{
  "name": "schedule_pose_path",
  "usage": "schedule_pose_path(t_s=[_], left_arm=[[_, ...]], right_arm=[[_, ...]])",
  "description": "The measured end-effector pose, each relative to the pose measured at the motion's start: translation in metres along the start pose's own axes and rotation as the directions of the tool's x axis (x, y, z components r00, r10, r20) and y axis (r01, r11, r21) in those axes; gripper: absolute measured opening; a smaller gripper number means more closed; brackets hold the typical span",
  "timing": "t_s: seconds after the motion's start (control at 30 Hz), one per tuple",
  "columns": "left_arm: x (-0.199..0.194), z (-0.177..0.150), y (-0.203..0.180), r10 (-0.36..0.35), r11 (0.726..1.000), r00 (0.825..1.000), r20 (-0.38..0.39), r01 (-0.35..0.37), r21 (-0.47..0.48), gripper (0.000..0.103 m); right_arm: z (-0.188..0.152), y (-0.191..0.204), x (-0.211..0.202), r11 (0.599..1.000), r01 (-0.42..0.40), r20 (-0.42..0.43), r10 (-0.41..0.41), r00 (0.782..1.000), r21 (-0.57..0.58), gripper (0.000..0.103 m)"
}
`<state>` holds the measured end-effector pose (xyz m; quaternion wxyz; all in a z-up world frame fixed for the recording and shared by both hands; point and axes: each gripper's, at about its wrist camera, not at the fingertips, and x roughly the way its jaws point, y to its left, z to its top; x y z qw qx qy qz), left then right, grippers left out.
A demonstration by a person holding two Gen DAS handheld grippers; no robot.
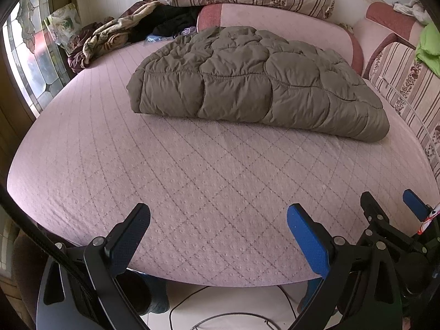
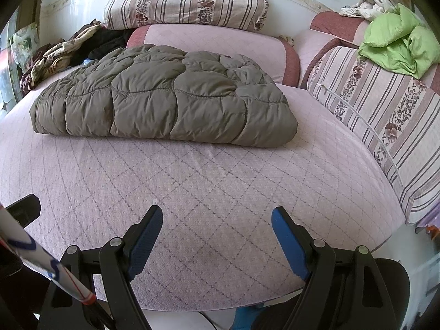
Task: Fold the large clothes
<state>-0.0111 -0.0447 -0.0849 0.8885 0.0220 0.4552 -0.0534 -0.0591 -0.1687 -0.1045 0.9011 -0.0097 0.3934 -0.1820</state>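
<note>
An olive-brown quilted puffer coat (image 1: 255, 82) lies folded into a thick rectangle on the pink quilted sofa bed (image 1: 165, 170); it also shows in the right wrist view (image 2: 165, 96) on the same pink surface (image 2: 192, 187). My left gripper (image 1: 218, 220) is open and empty above the front edge of the bed, well short of the coat. My right gripper (image 2: 217, 220) is open and empty beside it, also short of the coat; it shows at the right edge of the left wrist view (image 1: 393, 200).
Striped floral cushions (image 2: 187, 0) lean at the back and at the right (image 2: 385, 110). A green garment (image 2: 398, 46) lies on the right armrest. Crumpled clothes (image 1: 115, 33) pile at the back left by a window. A cable (image 1: 220, 316) lies on the floor below.
</note>
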Motion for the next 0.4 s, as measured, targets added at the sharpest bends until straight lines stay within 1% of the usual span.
schedule_pose_path(t_s=[0.4], left_arm=[[0.0015,-0.0006,0.0017,-0.008,1.0,1.0,0.002,0.008,-0.002,0.099]], right_arm=[[-0.0014,0.0046,0.0036,1.0,-0.011,-0.027,0.011,1.0,-0.017,0.085]])
